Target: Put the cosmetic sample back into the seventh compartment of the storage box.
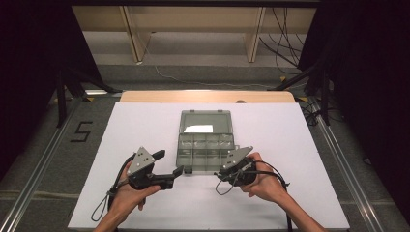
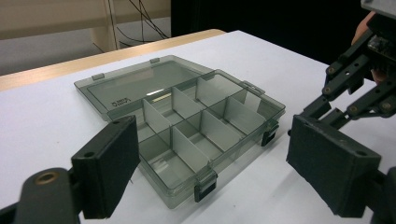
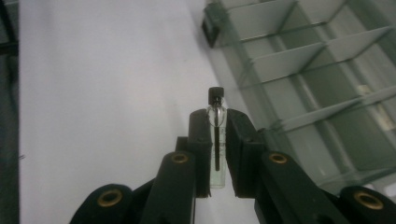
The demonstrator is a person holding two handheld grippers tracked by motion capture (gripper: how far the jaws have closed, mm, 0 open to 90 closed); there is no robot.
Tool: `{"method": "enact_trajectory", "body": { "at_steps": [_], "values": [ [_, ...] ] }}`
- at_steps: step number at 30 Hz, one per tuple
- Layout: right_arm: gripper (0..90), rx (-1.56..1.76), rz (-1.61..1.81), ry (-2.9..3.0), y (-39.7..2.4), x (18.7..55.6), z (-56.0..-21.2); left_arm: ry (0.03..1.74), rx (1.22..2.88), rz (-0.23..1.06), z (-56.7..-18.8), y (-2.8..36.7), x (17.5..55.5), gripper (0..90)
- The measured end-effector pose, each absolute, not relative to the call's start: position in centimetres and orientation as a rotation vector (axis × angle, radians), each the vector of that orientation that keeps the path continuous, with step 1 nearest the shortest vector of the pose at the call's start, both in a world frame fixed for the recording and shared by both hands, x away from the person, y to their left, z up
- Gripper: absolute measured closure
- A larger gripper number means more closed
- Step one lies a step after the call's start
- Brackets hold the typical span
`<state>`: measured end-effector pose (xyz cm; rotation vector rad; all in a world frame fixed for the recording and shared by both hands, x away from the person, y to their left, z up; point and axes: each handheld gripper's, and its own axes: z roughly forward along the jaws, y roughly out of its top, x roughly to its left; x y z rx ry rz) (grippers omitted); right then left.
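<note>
A smoky clear compartment box (image 1: 205,151) lies open in the middle of the white table, its lid (image 1: 205,122) folded flat to the far side. Its divided cells (image 2: 196,126) look empty. My right gripper (image 3: 217,119) is shut on a small glass vial (image 3: 217,163) with a black cap, held upright just off the box's near corner (image 3: 299,74). In the high view that right gripper (image 1: 221,173) sits at the box's near right corner. My left gripper (image 1: 178,172) stands open at the near left corner, its jaws (image 2: 219,163) wide apart, facing the box with nothing between them.
A white sheet (image 1: 145,125) covers the table, with a wooden strip (image 1: 208,96) along its far edge. A white label (image 1: 198,128) shows through the lid. The right gripper (image 2: 322,100) appears at the right of the left gripper view. Black stands flank the table.
</note>
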<state>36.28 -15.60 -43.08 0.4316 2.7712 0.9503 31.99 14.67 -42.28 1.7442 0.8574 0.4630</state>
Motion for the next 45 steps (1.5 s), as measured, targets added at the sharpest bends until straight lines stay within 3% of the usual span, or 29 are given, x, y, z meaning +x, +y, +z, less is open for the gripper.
{"method": "enact_trajectory", "body": {
  "at_steps": [18, 45],
  "values": [
    [81.3, 0.629, 1.187, 2.54, -15.6, 37.8, -41.4, 0.851, 1.743, 0.459, -42.3, 14.5, 32.0, 16.2],
    [81.3, 0.873, 1.231, 2.473, -14.2, 40.0, -43.6, 0.86, 1.75, 0.469, -42.2, 14.6, 32.1, 16.3]
  ]
}}
